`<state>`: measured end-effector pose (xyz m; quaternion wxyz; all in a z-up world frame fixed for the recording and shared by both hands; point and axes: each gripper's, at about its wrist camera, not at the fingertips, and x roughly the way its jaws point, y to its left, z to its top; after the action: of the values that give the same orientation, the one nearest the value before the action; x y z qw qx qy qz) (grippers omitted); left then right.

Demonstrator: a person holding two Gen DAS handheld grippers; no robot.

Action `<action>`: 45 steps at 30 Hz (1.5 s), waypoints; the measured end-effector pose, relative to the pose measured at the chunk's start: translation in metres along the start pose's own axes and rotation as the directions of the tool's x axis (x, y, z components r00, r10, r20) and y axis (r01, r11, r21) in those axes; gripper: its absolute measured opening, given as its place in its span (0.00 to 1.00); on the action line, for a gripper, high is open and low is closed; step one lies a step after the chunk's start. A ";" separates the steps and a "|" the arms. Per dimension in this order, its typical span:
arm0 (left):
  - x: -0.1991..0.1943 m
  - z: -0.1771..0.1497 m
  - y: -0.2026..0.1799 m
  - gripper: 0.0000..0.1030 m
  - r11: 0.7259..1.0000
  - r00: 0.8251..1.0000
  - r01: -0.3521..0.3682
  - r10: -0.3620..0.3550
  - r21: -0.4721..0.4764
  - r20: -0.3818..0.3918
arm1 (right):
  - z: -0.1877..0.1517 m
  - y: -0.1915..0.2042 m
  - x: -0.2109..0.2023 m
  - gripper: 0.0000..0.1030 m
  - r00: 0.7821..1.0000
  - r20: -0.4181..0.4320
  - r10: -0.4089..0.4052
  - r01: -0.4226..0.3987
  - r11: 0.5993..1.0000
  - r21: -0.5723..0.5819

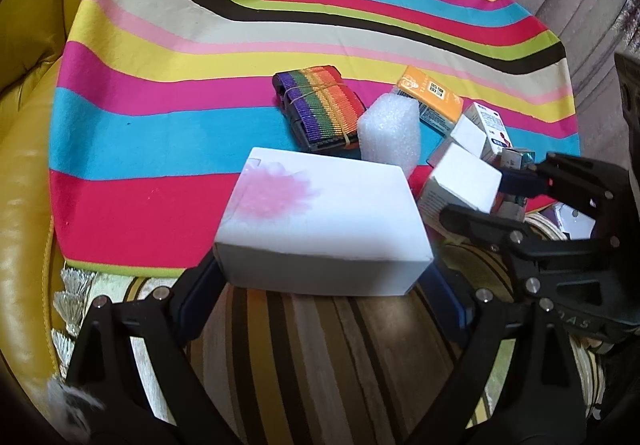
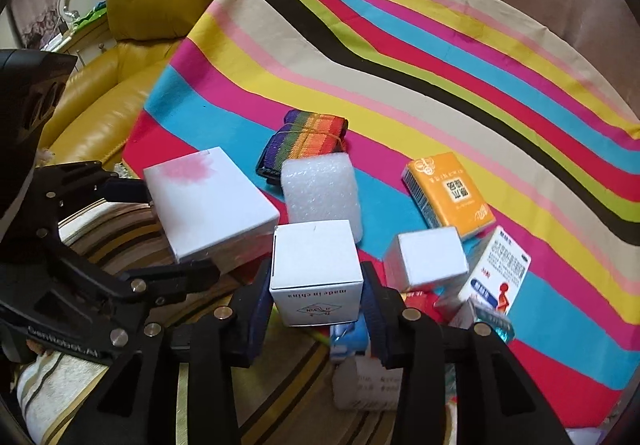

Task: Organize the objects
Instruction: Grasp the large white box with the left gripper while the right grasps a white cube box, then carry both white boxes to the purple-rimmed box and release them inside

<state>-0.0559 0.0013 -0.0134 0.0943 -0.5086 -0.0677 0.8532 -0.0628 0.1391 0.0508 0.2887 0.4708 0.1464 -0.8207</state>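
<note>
- Right wrist view: right gripper point(image 2: 317, 287) clamped on small white cube box point(image 2: 316, 269), blue pads pressed against its left and right walls, box upright with printed face toward the lens and raised clear of the clutter beneath.
- Probably light and hollow, thin card; likely to dent under hard squeeze, smooth faces apt to slip, so hold across the flat side walls at mid-height looks sound.
- Left wrist view: left gripper point(image 1: 320, 277) spread wide around large white box with pink flower point(image 1: 324, 217), pads against its two short ends, near edge jutting over the striped brown cushion point(image 1: 320, 357).
- Large box equally light by the look, stiff at the corners, soft mid-panel; grip at the ends suits it.
- Just beside the held cube: second white cube point(image 2: 428, 259), medicine carton with red figure point(image 2: 500, 273), more small packets underneath, partly hidden.
- Farther out on the striped cloth point(image 2: 440, 57): white foam block point(image 2: 320, 191), soft and crushable; orange box point(image 2: 450, 193) lying flat; rainbow strap bundle point(image 2: 306, 143) bound with a band.
- Open room: broad bare cloth beyond and to the right of the strap, free for setting things down.
- Edges to mind: cloth's near edge by the cushion, yellow leather seat point(image 2: 132, 45) on the left, two grippers close together with risk of bumping.
</note>
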 end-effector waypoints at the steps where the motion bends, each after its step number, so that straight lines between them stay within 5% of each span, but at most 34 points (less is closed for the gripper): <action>1: -0.001 -0.001 0.000 0.90 1.000 1.000 0.001 -0.001 -0.003 0.002 | -0.002 0.000 -0.001 0.41 1.000 0.001 0.001 -0.001 1.000 0.003; 17: -0.032 -0.018 -0.007 0.90 0.999 0.997 -0.008 0.011 -0.043 0.075 | -0.037 0.001 -0.045 0.41 0.996 0.088 0.020 -0.031 0.991 0.130; 26: -0.047 -0.028 -0.043 0.90 0.999 0.996 0.027 -0.030 0.037 0.089 | -0.074 -0.018 -0.083 0.41 0.988 0.132 -0.085 0.044 0.957 0.287; 45: -0.043 -0.037 -0.137 0.90 0.967 0.991 0.114 -0.127 0.226 0.043 | -0.155 -0.069 -0.132 0.41 0.973 0.149 -0.175 0.071 0.847 0.527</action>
<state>0.0089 0.1254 0.0345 0.2004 -0.4653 -0.0050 0.8621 0.0530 0.3172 0.0820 0.1107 0.4397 -0.0781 -0.8879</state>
